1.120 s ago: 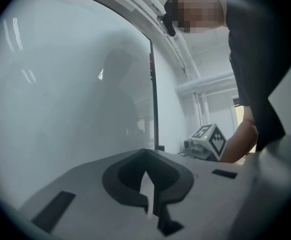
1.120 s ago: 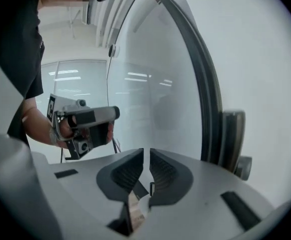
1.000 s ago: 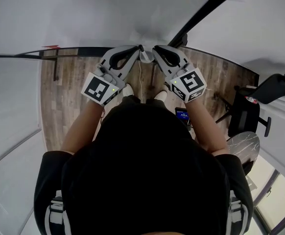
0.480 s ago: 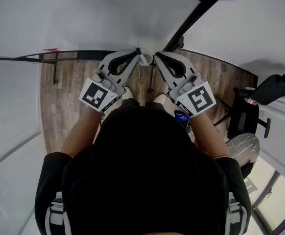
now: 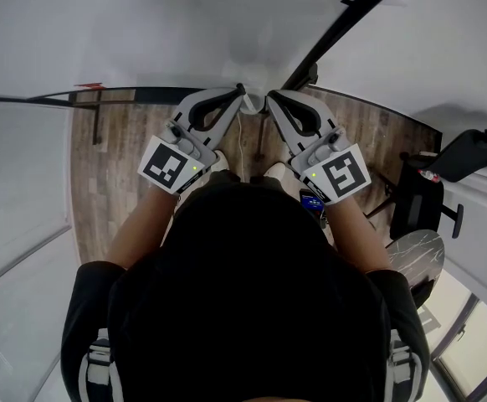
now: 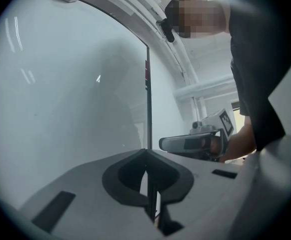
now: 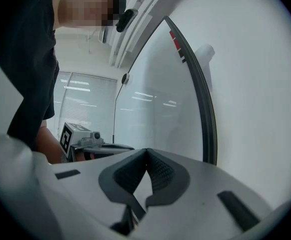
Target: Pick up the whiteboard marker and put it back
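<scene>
While the head view looks steeply down over the person's dark top, the left gripper (image 5: 240, 90) and right gripper (image 5: 270, 100) are held side by side above the wood floor (image 5: 101, 174). Their tips nearly touch. A white wall (image 5: 143, 32) closes the space ahead, and a black chair (image 5: 469, 149) stands well off to the right.

Left gripper view: the jaws are pressed together on nothing, close beside a whiteboard edge (image 6: 148, 104).

Right gripper view: the jaws are likewise clenched empty, with a curved dark frame (image 7: 205, 114) just to the right.

No view shows the whiteboard marker.

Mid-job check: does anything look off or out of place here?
Nothing looks damaged or spilled. One oddity: no whiteboard marker shows in any view, and the left gripper and right gripper are both shut on nothing, tips close together.
</scene>
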{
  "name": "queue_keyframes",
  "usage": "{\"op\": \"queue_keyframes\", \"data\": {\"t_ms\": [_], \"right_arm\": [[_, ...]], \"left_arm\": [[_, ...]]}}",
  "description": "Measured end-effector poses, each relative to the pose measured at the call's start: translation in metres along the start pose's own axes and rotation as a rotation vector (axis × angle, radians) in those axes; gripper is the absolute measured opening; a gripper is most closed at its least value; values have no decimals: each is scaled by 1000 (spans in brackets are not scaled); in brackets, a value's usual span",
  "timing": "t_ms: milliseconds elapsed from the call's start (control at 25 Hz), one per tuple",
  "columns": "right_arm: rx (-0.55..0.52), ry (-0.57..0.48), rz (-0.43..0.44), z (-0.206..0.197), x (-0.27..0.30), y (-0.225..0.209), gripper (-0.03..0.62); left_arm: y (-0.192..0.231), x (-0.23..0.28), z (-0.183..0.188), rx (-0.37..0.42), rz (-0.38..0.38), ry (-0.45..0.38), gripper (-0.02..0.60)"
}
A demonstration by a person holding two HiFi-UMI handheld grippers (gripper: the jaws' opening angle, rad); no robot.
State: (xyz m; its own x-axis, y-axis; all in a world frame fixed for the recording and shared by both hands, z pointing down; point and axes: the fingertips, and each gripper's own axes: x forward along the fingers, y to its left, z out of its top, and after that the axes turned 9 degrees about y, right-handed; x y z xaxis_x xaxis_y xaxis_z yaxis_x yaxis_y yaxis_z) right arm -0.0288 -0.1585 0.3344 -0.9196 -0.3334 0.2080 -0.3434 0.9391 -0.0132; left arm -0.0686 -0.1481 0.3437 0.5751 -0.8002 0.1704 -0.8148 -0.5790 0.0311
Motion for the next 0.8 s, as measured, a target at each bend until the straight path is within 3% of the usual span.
{"op": "queue_keyframes", "data": {"t_ms": [800], "right_arm": [[16, 9, 3, -5, 9, 4, 1]], "left_arm": [[6, -2, -6, -13, -5, 12, 3]]}}
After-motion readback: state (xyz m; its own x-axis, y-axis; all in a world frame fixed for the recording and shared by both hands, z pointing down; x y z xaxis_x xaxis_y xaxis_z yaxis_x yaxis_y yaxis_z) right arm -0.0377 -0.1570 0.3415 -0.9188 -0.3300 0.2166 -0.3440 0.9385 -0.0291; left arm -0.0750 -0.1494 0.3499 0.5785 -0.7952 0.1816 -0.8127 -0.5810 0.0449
